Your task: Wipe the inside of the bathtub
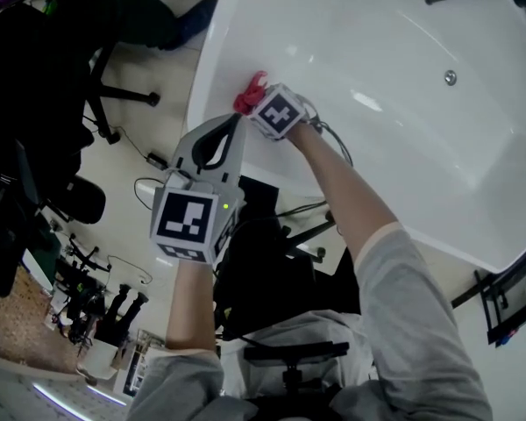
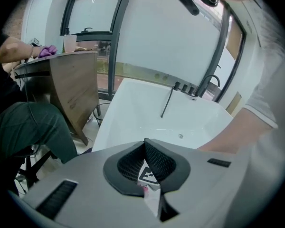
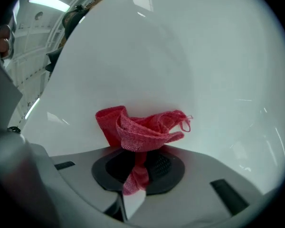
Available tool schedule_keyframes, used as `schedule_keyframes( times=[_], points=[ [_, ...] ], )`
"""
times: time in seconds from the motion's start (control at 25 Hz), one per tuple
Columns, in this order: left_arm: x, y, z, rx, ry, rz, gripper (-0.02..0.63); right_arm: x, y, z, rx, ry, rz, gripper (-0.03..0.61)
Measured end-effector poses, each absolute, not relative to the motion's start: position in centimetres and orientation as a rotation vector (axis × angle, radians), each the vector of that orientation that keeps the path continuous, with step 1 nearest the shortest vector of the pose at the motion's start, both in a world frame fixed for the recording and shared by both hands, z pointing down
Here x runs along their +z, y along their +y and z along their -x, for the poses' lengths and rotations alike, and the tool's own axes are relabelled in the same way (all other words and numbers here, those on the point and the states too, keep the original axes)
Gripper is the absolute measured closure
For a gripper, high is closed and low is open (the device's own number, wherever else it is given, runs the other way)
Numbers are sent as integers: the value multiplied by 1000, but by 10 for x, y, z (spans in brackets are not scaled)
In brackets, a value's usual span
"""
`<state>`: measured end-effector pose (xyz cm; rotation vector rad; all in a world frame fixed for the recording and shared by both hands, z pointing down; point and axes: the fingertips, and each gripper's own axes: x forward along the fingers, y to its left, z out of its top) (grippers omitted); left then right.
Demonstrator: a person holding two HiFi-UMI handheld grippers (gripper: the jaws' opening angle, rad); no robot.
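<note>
Right gripper's (image 3: 137, 161) jaws pinch the one red cloth (image 3: 143, 128) against the one bathtub's (image 1: 377, 51) inner wall near its rim; left gripper's (image 2: 145, 152) jaws meet, empty.

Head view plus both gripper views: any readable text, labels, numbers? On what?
None readable.
The left cube, on the left claw: square marker pattern, no letters.
The right cube, on the right claw: same.
The bathtub and red cloth: no print visible.
</note>
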<state>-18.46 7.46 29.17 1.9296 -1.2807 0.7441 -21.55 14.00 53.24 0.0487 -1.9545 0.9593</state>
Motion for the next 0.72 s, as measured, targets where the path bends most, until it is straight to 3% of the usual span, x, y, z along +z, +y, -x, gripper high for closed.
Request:
schedule_keyframes(
  times=[0.52,0.72],
  points=[
    [373,33,129,759,-1115,-2027,611,653,120,127,873,-1657,-165,529],
    [392,32,127,746,-1093,-2054,609,680,117,138,889,-1727,-201,531]
  ],
)
